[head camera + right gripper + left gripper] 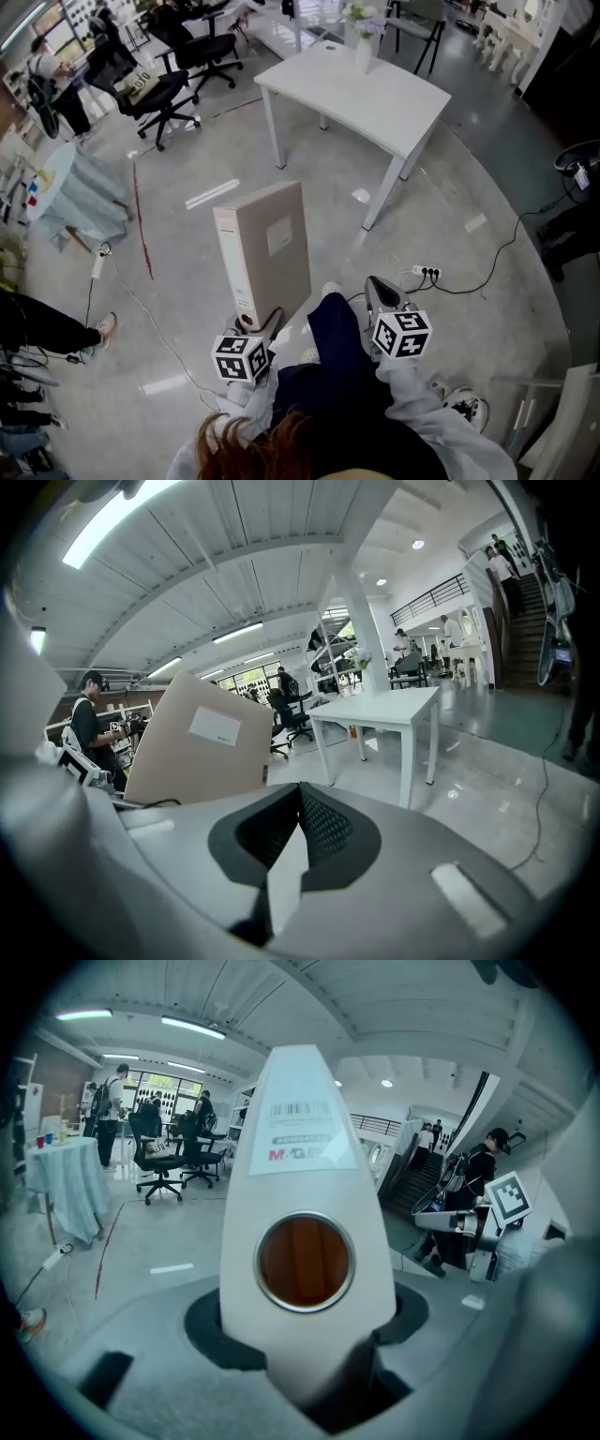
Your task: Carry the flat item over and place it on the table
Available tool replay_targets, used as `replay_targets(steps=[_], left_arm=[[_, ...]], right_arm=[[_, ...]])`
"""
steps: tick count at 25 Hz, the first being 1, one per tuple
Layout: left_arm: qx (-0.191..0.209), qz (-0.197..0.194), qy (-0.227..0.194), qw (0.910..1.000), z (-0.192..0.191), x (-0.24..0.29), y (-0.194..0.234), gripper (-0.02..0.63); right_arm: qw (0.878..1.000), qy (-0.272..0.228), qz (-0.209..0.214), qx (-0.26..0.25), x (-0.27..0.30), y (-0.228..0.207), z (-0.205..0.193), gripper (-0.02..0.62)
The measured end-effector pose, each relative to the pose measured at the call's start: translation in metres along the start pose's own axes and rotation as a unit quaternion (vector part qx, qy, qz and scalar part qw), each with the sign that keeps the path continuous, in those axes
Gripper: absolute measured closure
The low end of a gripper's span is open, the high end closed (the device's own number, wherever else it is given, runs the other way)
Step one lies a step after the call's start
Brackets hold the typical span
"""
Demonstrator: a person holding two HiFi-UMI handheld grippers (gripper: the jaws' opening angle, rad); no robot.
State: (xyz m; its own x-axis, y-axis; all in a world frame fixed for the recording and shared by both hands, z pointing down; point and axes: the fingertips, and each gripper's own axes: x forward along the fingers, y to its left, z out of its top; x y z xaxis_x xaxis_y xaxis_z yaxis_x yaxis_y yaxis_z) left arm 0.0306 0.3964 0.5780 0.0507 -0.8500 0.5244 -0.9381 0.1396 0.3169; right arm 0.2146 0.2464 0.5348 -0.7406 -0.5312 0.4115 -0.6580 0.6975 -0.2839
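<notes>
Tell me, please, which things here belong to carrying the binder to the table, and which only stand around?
Belong to the job: binder, upright in the left gripper; white table ahead.
Only standing around: vase on that table; office chairs; power strip on the floor; cloth-covered side table.

– What carries things here?
– A white desk (375,98), with a vase of flowers (364,49) standing near its far edge.
– And below?
– A grey floor (469,309), holding a power strip (427,273), a white tape strip (212,194) and black office chairs (159,94).
</notes>
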Motion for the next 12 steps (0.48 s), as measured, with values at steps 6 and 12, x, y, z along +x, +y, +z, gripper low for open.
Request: replay_targets(steps=[6,12], left_arm=[[-0.012,0.009,-0.015,0.9998,0.053,0.047,0.015,0.334],[-0.003,0.013,-0.034,0.9993,0.121,0.114,0.029,0.334]], right_arm=[[1.000,-0.003,0.019,-0.006,0.055,-0.022,0.045,0.588],[0.999,-0.002,0.029,-0.015,0.125,-0.065,0.098,0.588]])
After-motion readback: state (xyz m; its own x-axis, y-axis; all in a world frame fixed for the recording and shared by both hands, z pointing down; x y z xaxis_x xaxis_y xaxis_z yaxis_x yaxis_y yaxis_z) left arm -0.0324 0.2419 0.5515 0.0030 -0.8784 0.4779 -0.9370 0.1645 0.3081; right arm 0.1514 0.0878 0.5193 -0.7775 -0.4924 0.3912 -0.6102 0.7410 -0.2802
